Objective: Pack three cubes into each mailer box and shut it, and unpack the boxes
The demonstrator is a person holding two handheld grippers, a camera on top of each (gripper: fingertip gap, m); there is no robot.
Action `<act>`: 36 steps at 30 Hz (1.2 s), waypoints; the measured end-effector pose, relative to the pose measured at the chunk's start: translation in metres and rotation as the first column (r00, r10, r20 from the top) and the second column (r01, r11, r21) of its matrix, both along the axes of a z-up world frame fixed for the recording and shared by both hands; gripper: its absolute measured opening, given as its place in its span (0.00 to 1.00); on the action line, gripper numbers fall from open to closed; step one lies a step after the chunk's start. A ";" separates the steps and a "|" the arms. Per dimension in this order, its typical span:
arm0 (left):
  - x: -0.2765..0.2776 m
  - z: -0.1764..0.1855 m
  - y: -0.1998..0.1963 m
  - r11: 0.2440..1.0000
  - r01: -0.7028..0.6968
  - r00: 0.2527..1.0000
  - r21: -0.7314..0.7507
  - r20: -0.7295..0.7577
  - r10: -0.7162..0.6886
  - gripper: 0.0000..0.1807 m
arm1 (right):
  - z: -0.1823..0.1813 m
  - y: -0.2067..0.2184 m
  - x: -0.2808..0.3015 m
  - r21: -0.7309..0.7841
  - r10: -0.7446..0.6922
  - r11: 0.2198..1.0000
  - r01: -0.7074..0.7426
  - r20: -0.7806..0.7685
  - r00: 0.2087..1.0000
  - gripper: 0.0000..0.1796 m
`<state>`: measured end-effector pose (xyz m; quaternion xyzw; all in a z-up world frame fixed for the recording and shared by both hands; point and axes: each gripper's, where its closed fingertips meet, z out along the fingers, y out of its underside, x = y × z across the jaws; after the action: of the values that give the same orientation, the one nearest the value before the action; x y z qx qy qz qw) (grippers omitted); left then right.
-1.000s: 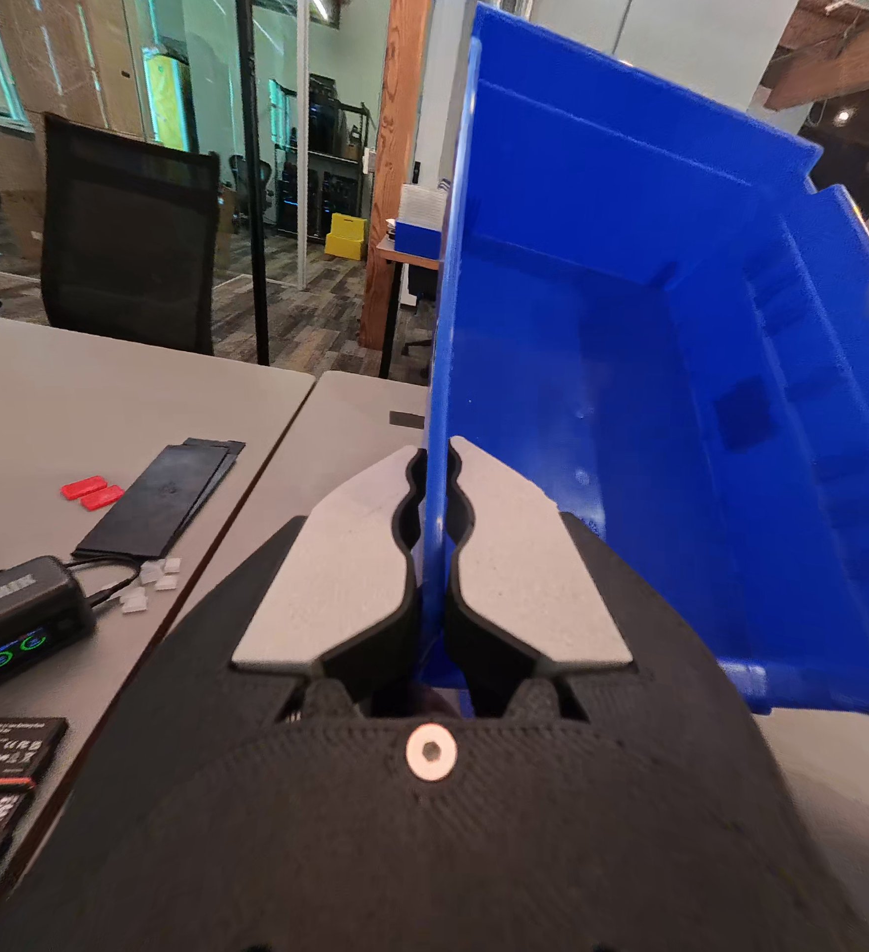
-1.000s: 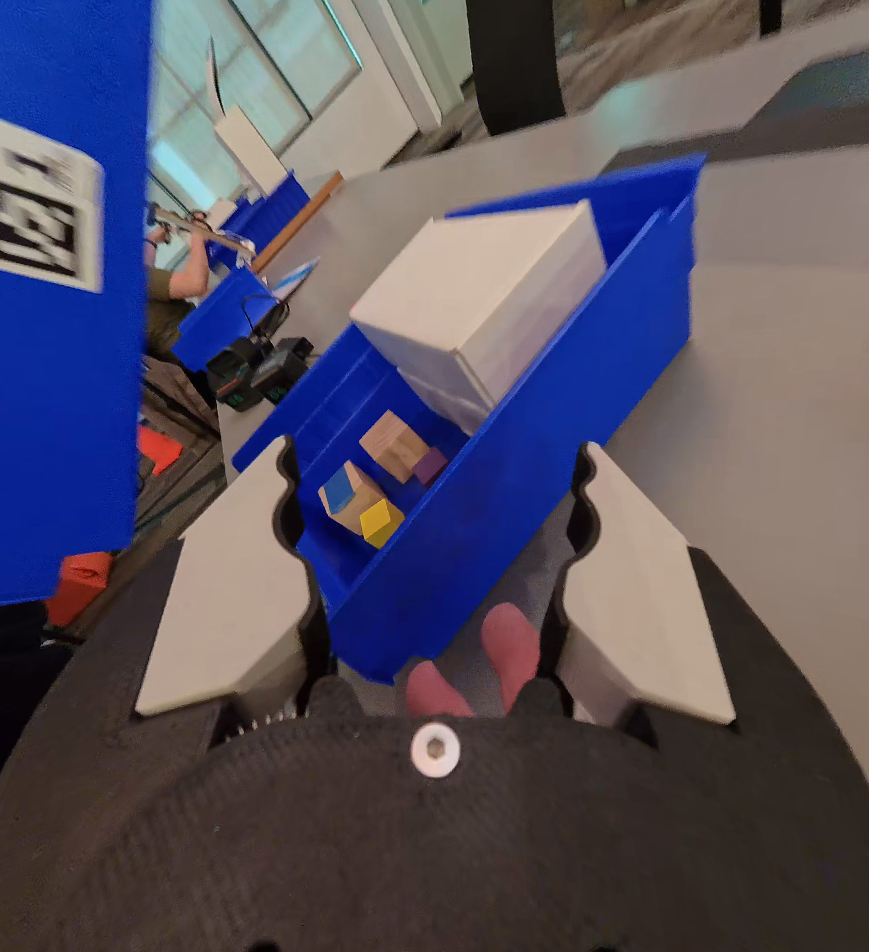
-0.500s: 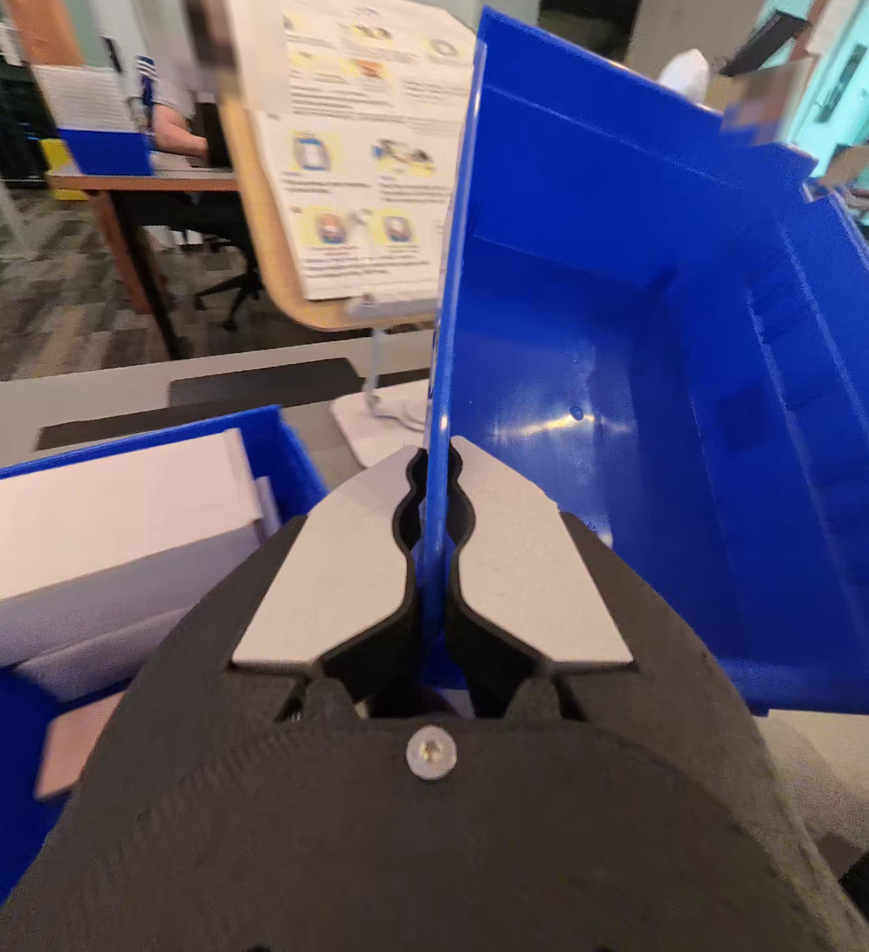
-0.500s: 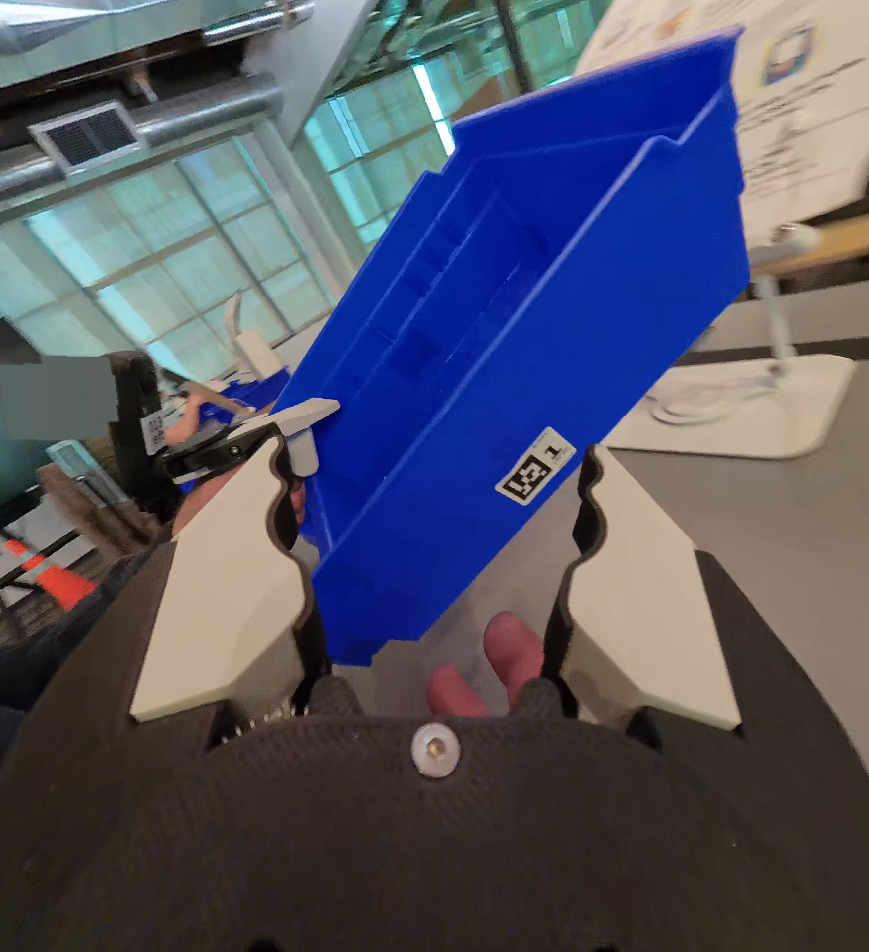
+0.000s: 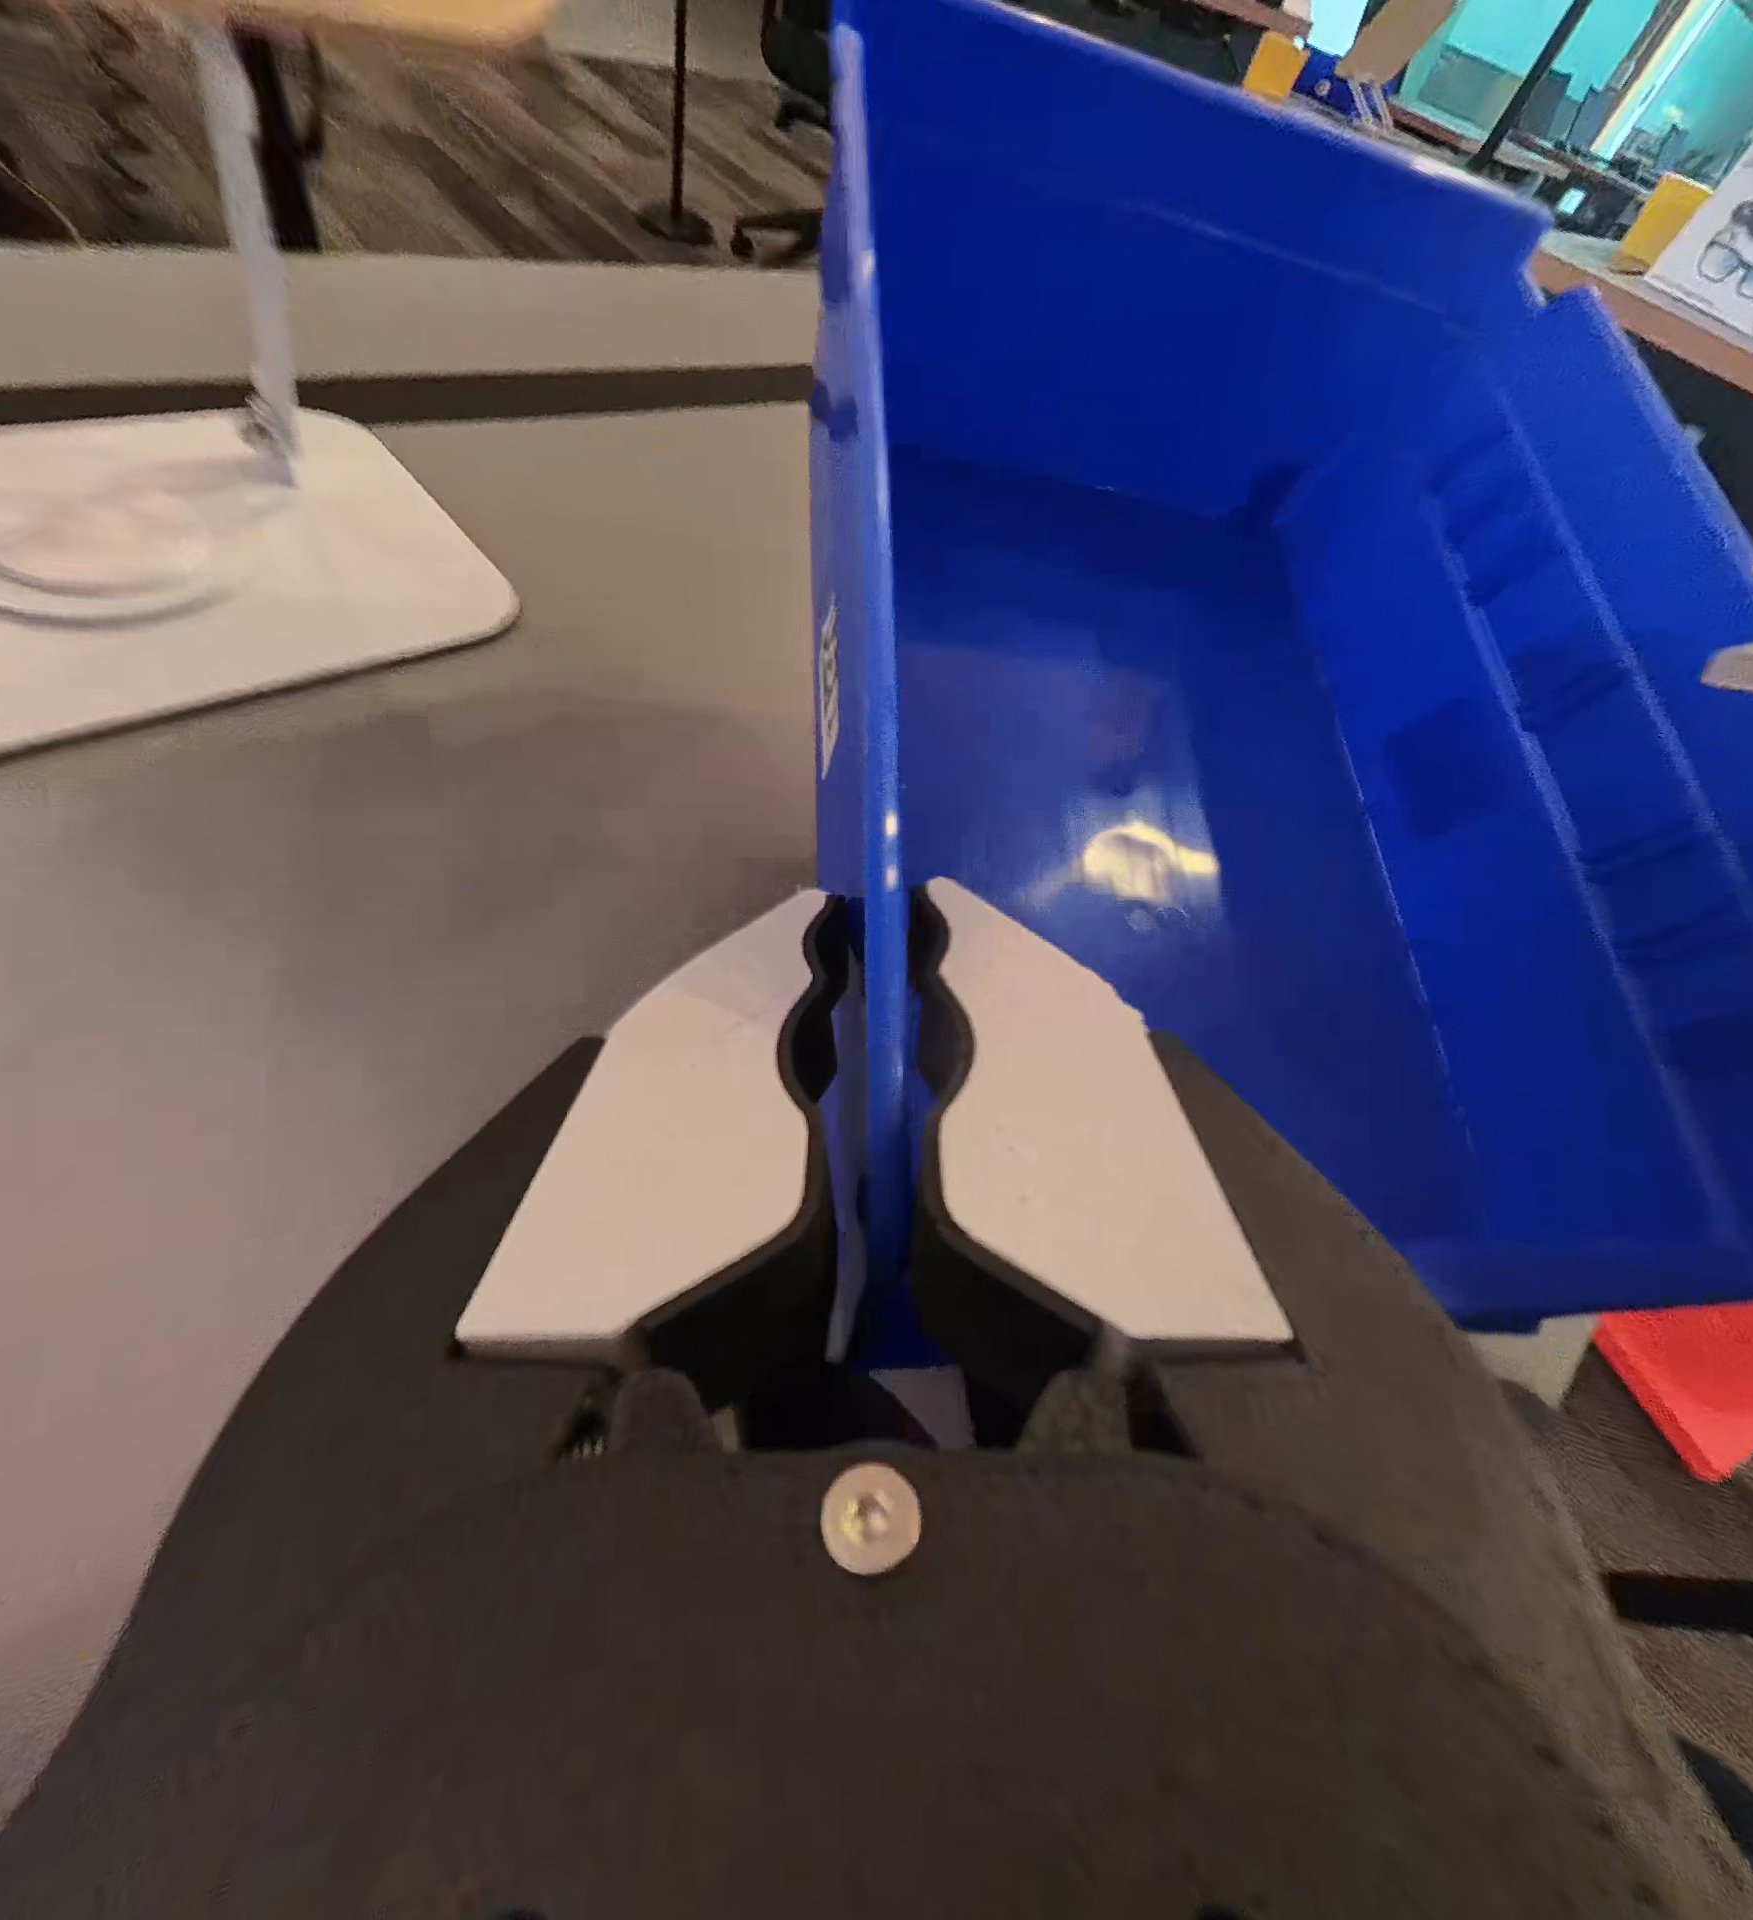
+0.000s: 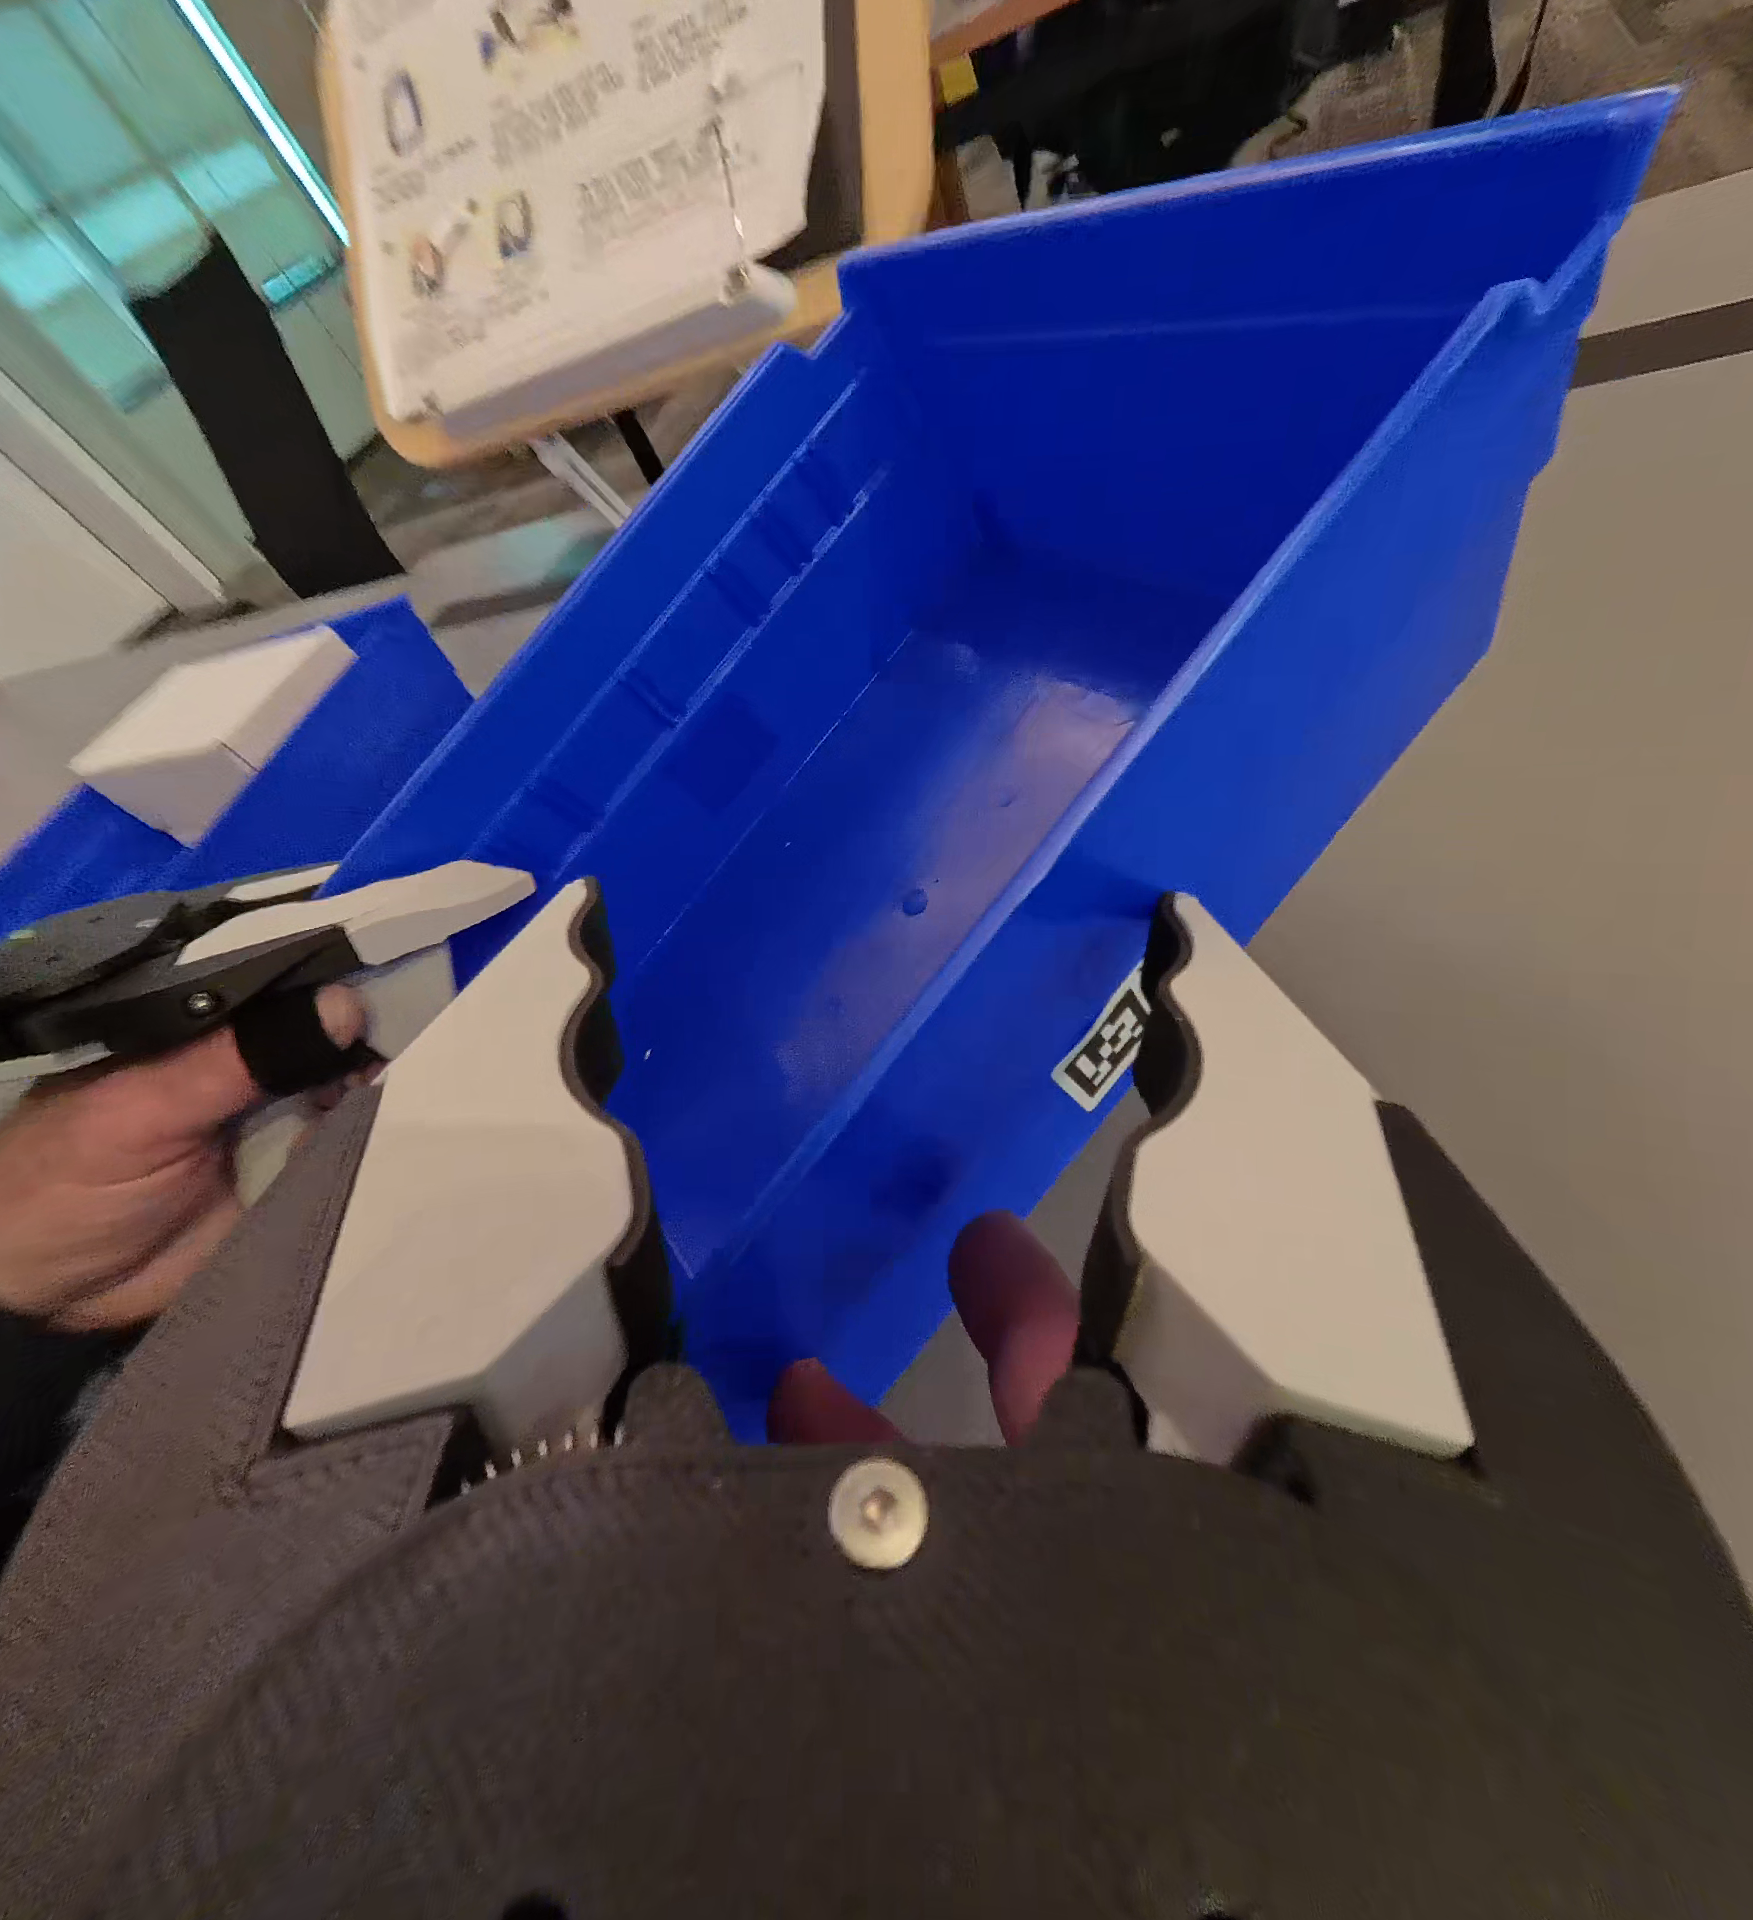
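The left gripper point(image 5: 872, 914) is clamped on the near side wall of an empty blue bin point(image 5: 1215, 727), which stands tilted off the grey table point(image 5: 280, 935); the wall runs straight up between its two pale fingers point(image 5: 664, 1174), pinched from both sides. The right gripper point(image 6: 872, 914) is spread wide and grips nothing: the bin's near corner reaches into the gap between its jaws, but whether either finger touches the plastic cannot be told. In the right wrist view the left gripper point(image 6: 384, 914) shows at the bin's left rim, with the hand point(image 6: 93, 1195) that holds it just beside the bin. The bin point(image 6: 955, 779) is bare inside, with a small black-and-white sticker point(image 6: 1100, 1049) on its outer right wall, close to the right jaw. This looks like a setup step, moving the empty bin into place, not packing or unpacking itself. The next move likely calls for lowering the bin flat onto the table and letting go of the wall, perhaps with the right gripper steadying the near corner. Left of the bin and farther off sits a second blue bin point(image 6: 311, 769) holding a white mailer box point(image 6: 197, 727), which looks shut. No cubes show in either view. Beyond the bin stands a board with printed sheets point(image 6: 581, 177); in the left wrist view its white base plate point(image 5: 176, 603) lies on the table left of the bin.
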<state>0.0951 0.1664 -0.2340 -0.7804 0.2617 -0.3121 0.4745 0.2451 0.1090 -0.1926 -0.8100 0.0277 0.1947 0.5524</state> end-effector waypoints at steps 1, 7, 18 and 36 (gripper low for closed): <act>0.006 -0.008 -0.005 1.000 0.017 1.000 -0.026 -0.002 -0.017 0.08 | -0.004 0.001 0.005 -0.022 0.007 1.000 -0.007 0.023 1.000 0.56; 0.036 -0.036 -0.034 0.978 0.148 0.988 -0.147 -0.023 -0.153 0.19 | -0.042 0.004 0.039 -0.175 0.027 0.985 0.003 0.169 0.985 0.49; -0.018 0.033 -0.043 0.975 0.179 0.984 0.129 -0.041 -0.175 0.35 | -0.066 0.020 0.096 -0.234 0.019 0.967 0.104 0.473 0.881 0.20; -0.457 -0.029 0.034 0.816 -0.568 0.607 0.108 -0.616 0.503 0.29 | -0.070 0.029 0.156 -0.278 0.050 0.952 0.129 0.556 0.830 0.09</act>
<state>-0.3620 0.2006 -0.2627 -0.9022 0.1408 0.1053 0.3938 0.4009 0.1381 -0.2628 -0.9058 -0.0878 -0.0679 0.4090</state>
